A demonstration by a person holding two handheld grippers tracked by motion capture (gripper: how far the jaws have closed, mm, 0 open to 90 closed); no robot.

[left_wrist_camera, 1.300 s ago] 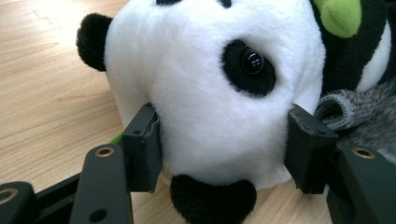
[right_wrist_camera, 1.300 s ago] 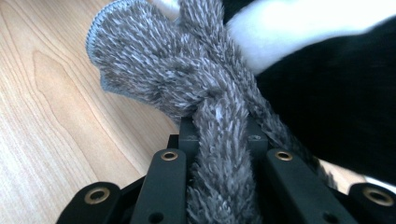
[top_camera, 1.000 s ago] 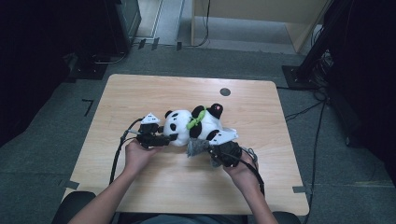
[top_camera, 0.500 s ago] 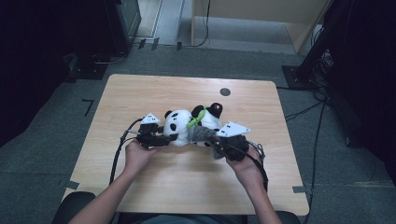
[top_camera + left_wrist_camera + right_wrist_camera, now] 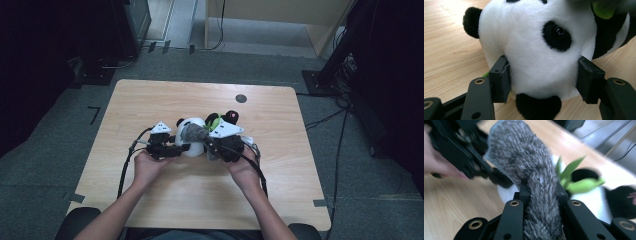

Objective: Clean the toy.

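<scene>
We hold the panda (image 5: pixel 534 50) on the table (image 5: pixel 165 200) by its head, left fingers (image 5: pixel 501 77) pressed to both sides; right fingers (image 5: pixel 522 191) clamp the grey sock (image 5: pixel 524 157) above it. We keep the head steady and draw the sock over slowly

Pale wooden table (image 5: pixel 150 100) with a small dark disc (image 5: pixel 241 98) near its far edge.
</scene>
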